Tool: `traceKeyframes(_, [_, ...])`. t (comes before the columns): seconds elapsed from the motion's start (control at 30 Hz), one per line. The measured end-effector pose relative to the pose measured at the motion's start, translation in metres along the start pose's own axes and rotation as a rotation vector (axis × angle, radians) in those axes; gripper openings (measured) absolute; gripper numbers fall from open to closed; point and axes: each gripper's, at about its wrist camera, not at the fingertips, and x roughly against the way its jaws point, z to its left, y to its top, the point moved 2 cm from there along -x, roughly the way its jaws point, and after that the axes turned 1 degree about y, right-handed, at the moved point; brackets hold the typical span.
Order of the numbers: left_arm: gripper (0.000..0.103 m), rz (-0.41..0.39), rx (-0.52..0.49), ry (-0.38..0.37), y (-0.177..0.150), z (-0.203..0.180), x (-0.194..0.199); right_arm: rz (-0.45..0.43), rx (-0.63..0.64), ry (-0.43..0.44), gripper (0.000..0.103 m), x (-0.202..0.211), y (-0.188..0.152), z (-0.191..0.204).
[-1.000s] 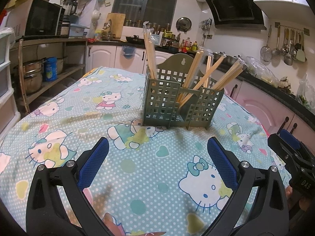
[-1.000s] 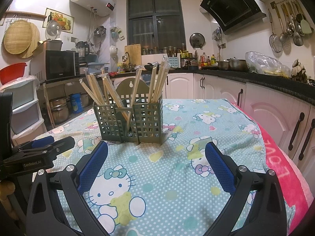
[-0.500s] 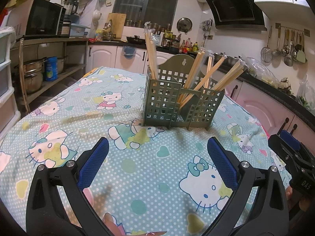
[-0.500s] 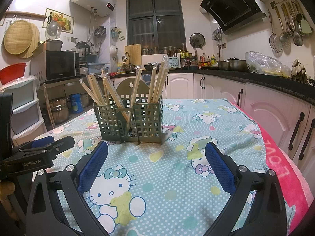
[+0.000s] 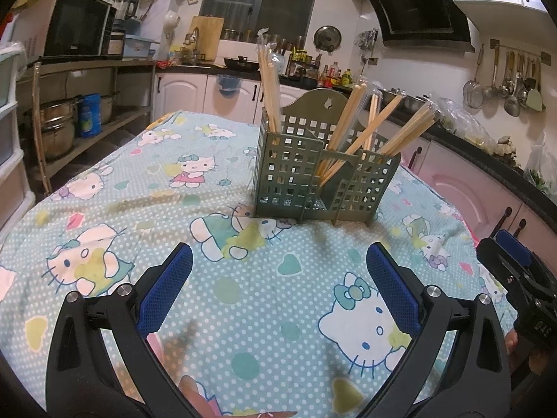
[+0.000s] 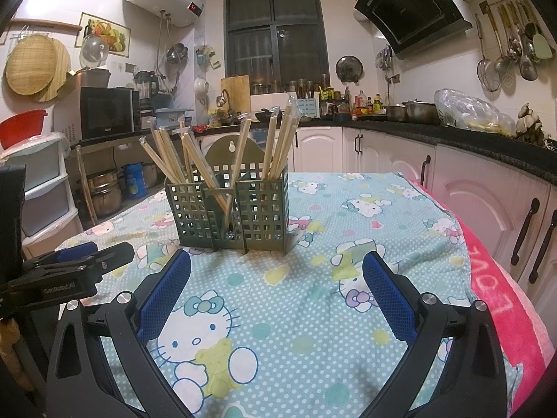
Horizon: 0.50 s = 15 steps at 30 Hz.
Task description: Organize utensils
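Observation:
A green perforated utensil holder (image 5: 323, 177) stands on the table with a Hello Kitty cloth (image 5: 243, 278). Several wrapped wooden chopsticks (image 5: 269, 83) stand in its compartments, some leaning right. It also shows in the right wrist view (image 6: 231, 209) with chopsticks (image 6: 278, 142) in it. My left gripper (image 5: 278, 278) is open and empty, low over the cloth, short of the holder. My right gripper (image 6: 276, 285) is open and empty, also short of the holder. Each gripper shows at the edge of the other's view, the right one (image 5: 515, 271) and the left one (image 6: 75, 264).
A shelf rack with pots (image 5: 62, 129) and a microwave (image 5: 80, 28) stands left of the table. Counter and cabinets (image 6: 487, 188) run along the right. A pink towel (image 6: 501, 289) drapes the table's right edge. Ladles hang on the wall (image 5: 508, 80).

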Motion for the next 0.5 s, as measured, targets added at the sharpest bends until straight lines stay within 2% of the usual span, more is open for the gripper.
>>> traceKeyframes(0.07, [0.092, 0.004, -0.001, 0.016, 0.0, 0.0, -0.001, 0.007, -0.002, 0.002, 0.096, -0.001, -0.001, 0.001])
traceKeyframes(0.23, [0.092, 0.038, 0.045, -0.008, 0.008, 0.011, 0.002, 0.051, -0.03, -0.011, 0.096, -0.005, 0.001, -0.007])
traceKeyframes(0.27, [0.092, 0.059, 0.047, 0.013, 0.011, 0.017, -0.002, 0.073, -0.04, -0.024, 0.096, -0.009, 0.003, -0.013])
traceKeyframes(0.33, [0.092, 0.117, 0.05, 0.092, 0.021, 0.04, -0.014, 0.183, -0.051, -0.075, 0.096, -0.028, 0.005, -0.033])
traceKeyframes(0.43, [0.092, 0.192, 0.031, 0.218, 0.033, 0.077, -0.039, 0.358, -0.055, -0.205, 0.096, -0.061, -0.002, -0.073])
traceKeyframes(0.5, [0.092, 0.241, 0.022, 0.294, 0.036, 0.102, -0.058, 0.433, -0.075, -0.295, 0.096, -0.077, -0.008, -0.102])
